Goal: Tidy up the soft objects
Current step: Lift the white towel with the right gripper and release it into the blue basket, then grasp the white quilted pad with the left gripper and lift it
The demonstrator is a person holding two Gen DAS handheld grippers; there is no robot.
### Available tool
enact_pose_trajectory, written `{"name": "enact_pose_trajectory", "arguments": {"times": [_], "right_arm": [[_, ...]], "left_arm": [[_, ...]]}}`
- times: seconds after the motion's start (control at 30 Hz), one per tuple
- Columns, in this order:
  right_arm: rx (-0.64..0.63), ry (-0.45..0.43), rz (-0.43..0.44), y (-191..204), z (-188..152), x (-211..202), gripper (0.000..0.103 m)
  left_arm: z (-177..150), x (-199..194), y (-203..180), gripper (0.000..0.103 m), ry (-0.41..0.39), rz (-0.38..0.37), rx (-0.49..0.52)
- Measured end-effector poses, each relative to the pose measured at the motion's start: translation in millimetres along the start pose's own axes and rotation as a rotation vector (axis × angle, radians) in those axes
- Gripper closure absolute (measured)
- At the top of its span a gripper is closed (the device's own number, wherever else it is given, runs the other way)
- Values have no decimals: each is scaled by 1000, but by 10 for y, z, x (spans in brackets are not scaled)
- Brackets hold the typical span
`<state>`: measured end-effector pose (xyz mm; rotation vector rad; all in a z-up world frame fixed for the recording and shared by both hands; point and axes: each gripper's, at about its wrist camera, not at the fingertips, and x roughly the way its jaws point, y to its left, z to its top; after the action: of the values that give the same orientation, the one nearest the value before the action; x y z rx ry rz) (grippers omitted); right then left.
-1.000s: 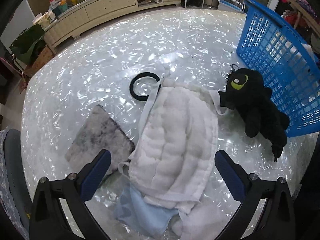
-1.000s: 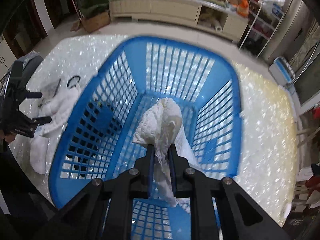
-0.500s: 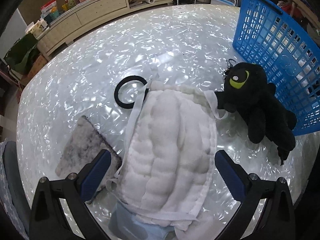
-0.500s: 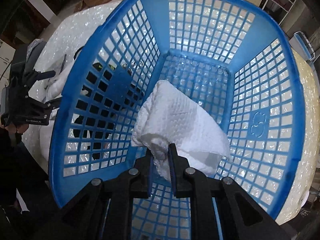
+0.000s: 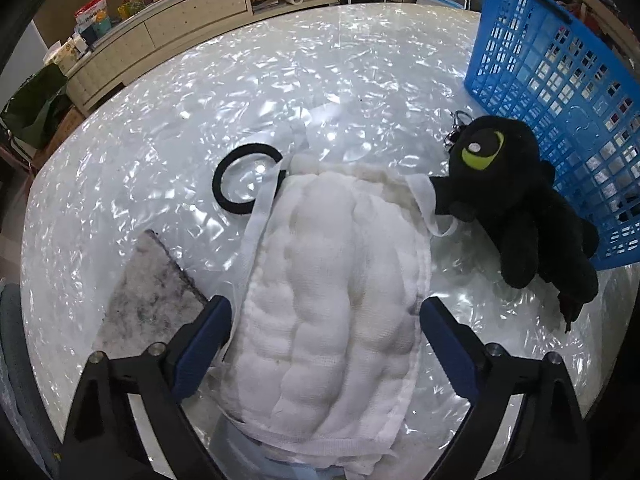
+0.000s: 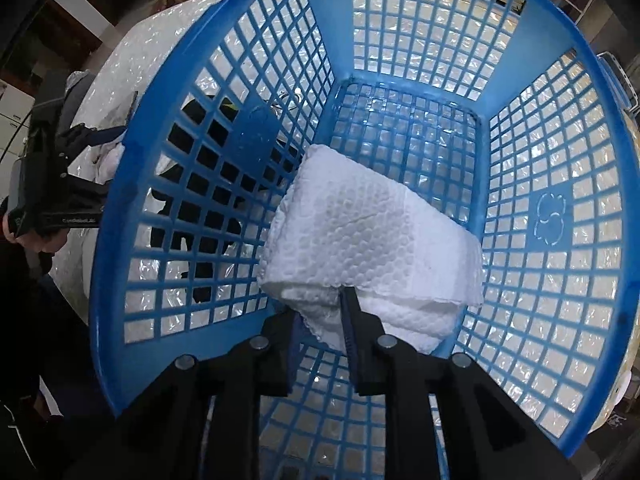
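Observation:
My right gripper (image 6: pixel 323 312) is shut on a folded white textured cloth (image 6: pixel 360 236) and holds it inside the blue mesh basket (image 6: pixel 552 224), low over its floor. My left gripper (image 5: pixel 324 316) is open and hovers over a white quilted cloth (image 5: pixel 332 304) lying on the shiny table. A black plush toy with a green eye (image 5: pixel 508 196) lies right of that cloth, against the blue basket (image 5: pixel 560 72). A grey fuzzy pad (image 5: pixel 148 300) lies left of the cloth, and a black ring band (image 5: pixel 224 196) lies beyond it. A light blue cloth (image 5: pixel 256 448) peeks from under the white one.
The table is round with a pearly white top (image 5: pixel 280 80). Cabinets and shelves (image 5: pixel 180 12) stand beyond its far edge. In the right wrist view, the left gripper and the hand holding it (image 6: pixel 52 184) show to the left of the basket.
My right gripper has lowered the white cloth deeper into the basket. My left gripper has moved closer over the quilted cloth, still open.

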<state>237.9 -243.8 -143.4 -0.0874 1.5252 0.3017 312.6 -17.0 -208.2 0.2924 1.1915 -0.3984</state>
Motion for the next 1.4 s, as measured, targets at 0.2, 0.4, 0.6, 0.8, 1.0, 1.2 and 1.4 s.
{"name": "enact_pose_trajectory", "arguments": {"times": [0.2, 0.4, 0.6, 0.8, 1.0, 1.2, 1.4], "right_arm": [[51, -92, -41, -200, -135, -336, 27], [71, -202, -10, -157, -366, -601, 15], [76, -322, -35, -7, -535, -835, 3], [118, -418, -71, -26, -657, -964, 0], [168, -446, -84, -58, -714, -969, 0], [155, -457, -65, 67, -802, -1020, 0], [137, -489, -84, 156, -889, -1080, 0]], "left_arm": [[-14, -50, -1, 37, -25, -29, -4], [-7, -128, -59, 74, -43, -43, 17], [-95, -288, -89, 80, -46, -38, -3], [-288, -793, -90, 80, -112, -15, -47], [-475, -1421, -218, 80, -201, -18, -46], [-535, -1823, -322, 80, -246, -17, -44], [-457, -2111, -522, 80, -277, -34, -15]]}}
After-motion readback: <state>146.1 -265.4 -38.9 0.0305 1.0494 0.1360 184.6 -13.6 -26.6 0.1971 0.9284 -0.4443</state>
